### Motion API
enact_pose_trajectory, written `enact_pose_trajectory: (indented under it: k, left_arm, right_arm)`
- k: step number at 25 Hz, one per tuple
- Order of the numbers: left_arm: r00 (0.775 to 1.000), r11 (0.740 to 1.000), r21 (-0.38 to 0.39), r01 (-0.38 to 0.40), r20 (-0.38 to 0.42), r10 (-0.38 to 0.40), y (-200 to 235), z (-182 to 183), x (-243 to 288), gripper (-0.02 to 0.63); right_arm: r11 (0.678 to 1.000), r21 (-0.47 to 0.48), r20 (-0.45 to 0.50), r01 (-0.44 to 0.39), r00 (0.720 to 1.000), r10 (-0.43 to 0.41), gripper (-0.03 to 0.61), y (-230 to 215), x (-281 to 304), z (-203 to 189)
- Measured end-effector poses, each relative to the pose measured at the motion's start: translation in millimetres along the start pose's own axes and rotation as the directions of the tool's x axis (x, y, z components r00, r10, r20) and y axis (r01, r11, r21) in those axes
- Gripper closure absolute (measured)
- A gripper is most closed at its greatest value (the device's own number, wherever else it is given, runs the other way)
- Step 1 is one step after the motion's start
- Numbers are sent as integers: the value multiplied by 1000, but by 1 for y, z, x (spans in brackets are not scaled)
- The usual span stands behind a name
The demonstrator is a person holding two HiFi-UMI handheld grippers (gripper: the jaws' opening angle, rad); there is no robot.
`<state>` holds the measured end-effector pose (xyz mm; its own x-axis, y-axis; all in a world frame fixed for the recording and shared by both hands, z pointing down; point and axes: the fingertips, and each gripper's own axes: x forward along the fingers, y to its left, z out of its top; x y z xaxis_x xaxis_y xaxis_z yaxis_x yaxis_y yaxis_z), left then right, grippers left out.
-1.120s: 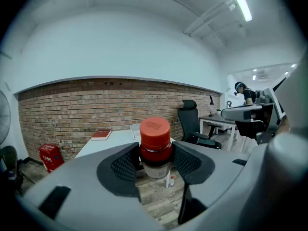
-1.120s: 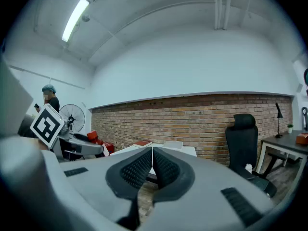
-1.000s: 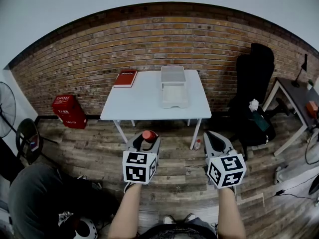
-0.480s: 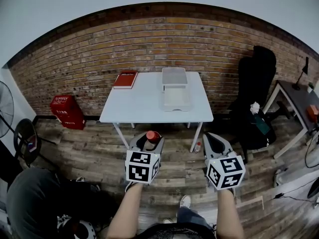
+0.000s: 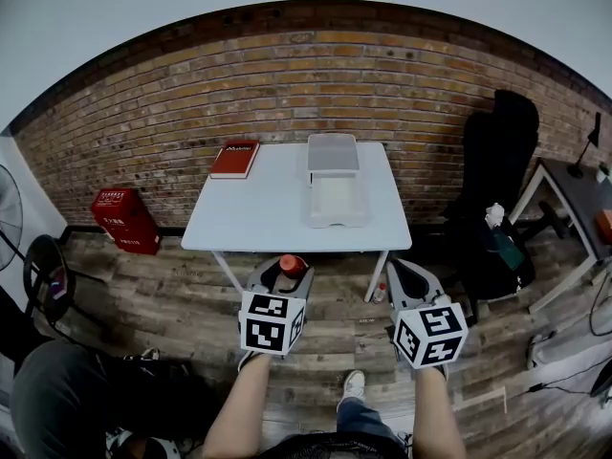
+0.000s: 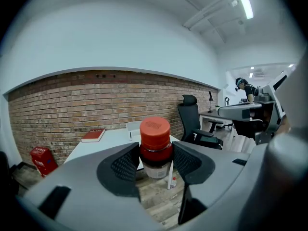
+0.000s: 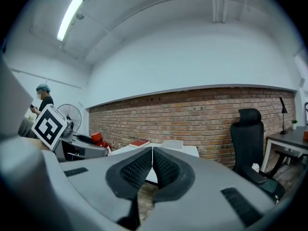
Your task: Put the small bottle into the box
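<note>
- Head view: we stand short of the white table (image 5: pixel 258 216), with both grippers held low over the wooden floor, near us and well apart from the tabletop.
- The left gripper (image 5: pixel 284 277) is clenched on the small bottle (image 5: pixel 291 265). In the left gripper view the two pads press on its dark neck and shoulder just under the orange cap, and the bottle (image 6: pixel 155 148) stands upright between them.
- The right gripper (image 5: pixel 409 281) carries nothing. In the right gripper view (image 7: pixel 152 165) its pads meet face to face, with no gap between them.
- The box (image 5: pixel 337 222) lies open on the right half of the table. A pale, lid-like piece (image 5: pixel 333 153) sits just beyond it on the far side, and a red book (image 5: pixel 235 158) lies at the far left corner.
- We judge the step in hand to be the carry: the bottle is grasped and lifted, but it is not yet over the table, let alone over the box.
- The next move calls for bringing the left gripper forward and to the right, clearing the near table edge and then the near wall of the box.
- The bottle should stay upright on the way. It should be lowered inside the walls before the pads let go, so that it does not tip on the rim.
</note>
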<state>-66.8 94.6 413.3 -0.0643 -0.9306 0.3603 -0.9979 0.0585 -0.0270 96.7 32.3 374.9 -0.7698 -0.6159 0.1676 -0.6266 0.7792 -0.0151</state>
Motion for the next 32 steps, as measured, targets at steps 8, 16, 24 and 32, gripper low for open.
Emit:
enact_pose_trajectory:
  k: [8,16,24,32]
  left_arm:
    - [999,999,-14,-29,-34,29,13,15,77,385]
    - [994,997,-8,-74,-78,73,27,30,143,385]
    - [992,996,-6,-92,-91,91,27,47,187,385]
    - [992,996,2,-89,-88,89,25,63,206,385]
  right_arm:
    - [999,4,-28,-38,999,38,557,-53,68,-2]
    - [996,32,-47,-82,995,83,557,-101,136,0]
    - [993,33,-46,-113,992,114,557,-137,172,6]
    - [990,30,-25,-138,990,139,557,-149,188,19]
